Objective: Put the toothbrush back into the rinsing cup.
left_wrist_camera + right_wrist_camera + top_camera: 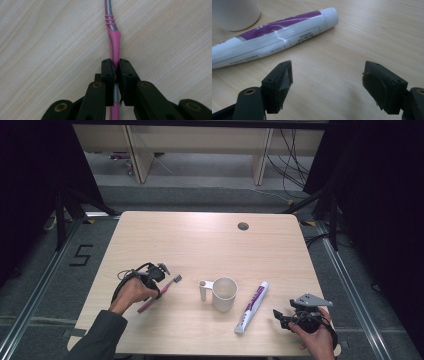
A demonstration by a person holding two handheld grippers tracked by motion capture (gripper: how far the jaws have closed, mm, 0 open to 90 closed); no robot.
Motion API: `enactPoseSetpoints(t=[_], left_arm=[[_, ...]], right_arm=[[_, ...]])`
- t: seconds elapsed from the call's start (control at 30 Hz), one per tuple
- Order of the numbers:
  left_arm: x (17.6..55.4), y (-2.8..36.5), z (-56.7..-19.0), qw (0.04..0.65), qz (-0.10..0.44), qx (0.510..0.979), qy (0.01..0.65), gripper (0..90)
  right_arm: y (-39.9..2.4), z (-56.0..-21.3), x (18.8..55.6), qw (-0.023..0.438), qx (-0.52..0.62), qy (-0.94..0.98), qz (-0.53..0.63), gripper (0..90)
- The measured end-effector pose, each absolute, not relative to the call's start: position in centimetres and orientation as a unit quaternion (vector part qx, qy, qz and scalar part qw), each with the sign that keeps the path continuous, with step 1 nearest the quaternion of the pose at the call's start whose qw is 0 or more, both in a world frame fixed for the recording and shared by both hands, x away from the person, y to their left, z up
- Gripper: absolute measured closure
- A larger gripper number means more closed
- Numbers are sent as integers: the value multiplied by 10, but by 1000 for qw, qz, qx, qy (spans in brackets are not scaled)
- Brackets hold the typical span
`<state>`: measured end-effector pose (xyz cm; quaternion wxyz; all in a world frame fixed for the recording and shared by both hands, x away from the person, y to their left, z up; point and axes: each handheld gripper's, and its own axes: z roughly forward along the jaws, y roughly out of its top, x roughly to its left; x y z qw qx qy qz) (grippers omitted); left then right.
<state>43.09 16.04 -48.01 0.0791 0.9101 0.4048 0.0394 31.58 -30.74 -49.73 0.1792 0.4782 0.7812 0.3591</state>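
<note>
At the near right edge of the table [200, 235], the right gripper [281, 316] is held in a hand [317, 335] and is pointed left toward the toothpaste tube. Its jaws are seen spread wide in the right gripper view, with only bare wood between them and nothing gripped; its grey plate is carried on top. Just beyond those jaws the toothpaste tube [274, 32] is laid flat on the wood, white with a purple band, its cap end turned away from the person in the high view. It is not touched by the gripper.

At the near left, the left gripper [116, 68] is held in the other hand [131, 292], from which a dark sleeve [97, 337] is run down to the bottom edge. Its jaws are drawn narrow and are clamped on the pink handle of the toothbrush [114, 45], with the pads pressed against both sides. The toothbrush is lying on the table near its left side, with its grey neck stretched ahead of the jaws and its head pointed toward the cup in the high view.

Between brush and tube, the white cup [224, 294] is stood upright, its handle turned toward the brush, well apart from both grippers. Farther back, a small round hole [243, 226] is set in the tabletop.
</note>
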Motion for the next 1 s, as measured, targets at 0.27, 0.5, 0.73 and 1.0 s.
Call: enactPoseSetpoints(t=[0.27,0.5,0.73,1.0], left_arm=[[432,157,-479,63,47,921,381,831],[429,156,-473,71,58,925,369,832],[421,161,-459,112,74,924,359,832],[410,169,-444,185,98,914,347,832]], right_arm=[[-307,-497,315,176,480,782,357,250],[-308,-497,316,179,478,782,359,250],[-310,-497,317,196,466,786,357,250],[-312,-497,318,202,458,788,359,250]])
